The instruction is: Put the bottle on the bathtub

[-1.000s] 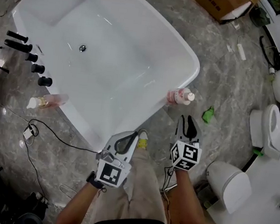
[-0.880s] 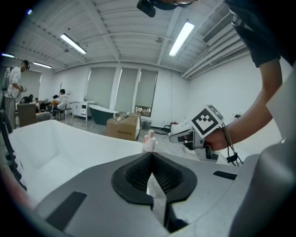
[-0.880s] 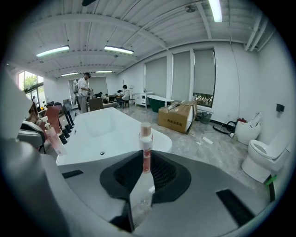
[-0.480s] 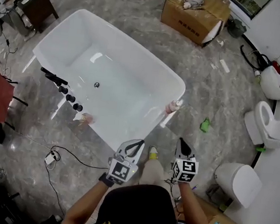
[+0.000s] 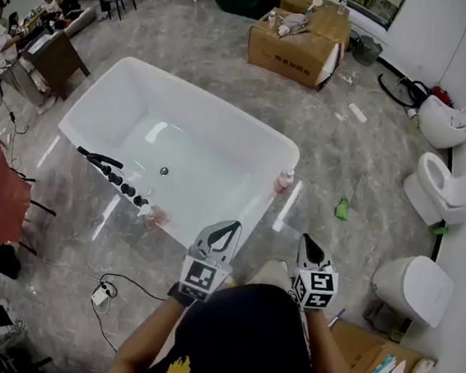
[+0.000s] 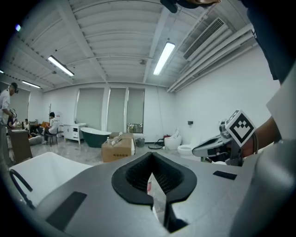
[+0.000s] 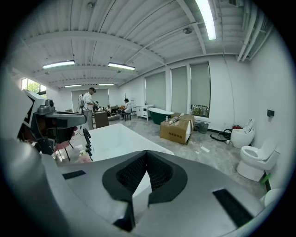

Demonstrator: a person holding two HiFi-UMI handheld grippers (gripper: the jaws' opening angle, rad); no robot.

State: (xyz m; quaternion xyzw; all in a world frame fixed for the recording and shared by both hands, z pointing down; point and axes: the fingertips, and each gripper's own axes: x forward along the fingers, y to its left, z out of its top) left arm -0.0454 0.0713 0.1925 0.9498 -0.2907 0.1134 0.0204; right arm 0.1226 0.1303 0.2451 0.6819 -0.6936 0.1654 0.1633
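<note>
Left tool (image 5: 231, 224) and right tool (image 5: 307, 238) are both clenched, empty, well apart from the pink bottle (image 5: 283, 181) standing on the bathtub (image 5: 208, 104) rim. That narrow rim is risky: 1 nudge could topple it off.

Far ahead of me a cardboard box (image 5: 292, 54) on the grey floor (image 5: 361, 154), a white toilet (image 5: 435, 190) far right, a small green object (image 5: 342, 208) near it.

grey marble floor (image 5: 360, 162), white walls (image 6: 208, 97) – ribbed ceiling (image 6: 106, 41) with strip lights (image 6: 163, 58) on. shaded windows (image 6: 108, 109) at far end. cardboard box (image 5: 292, 55) on the floor, toilets (image 5: 436, 188) along right wall, brown desk (image 5: 52, 59) far left.
</note>
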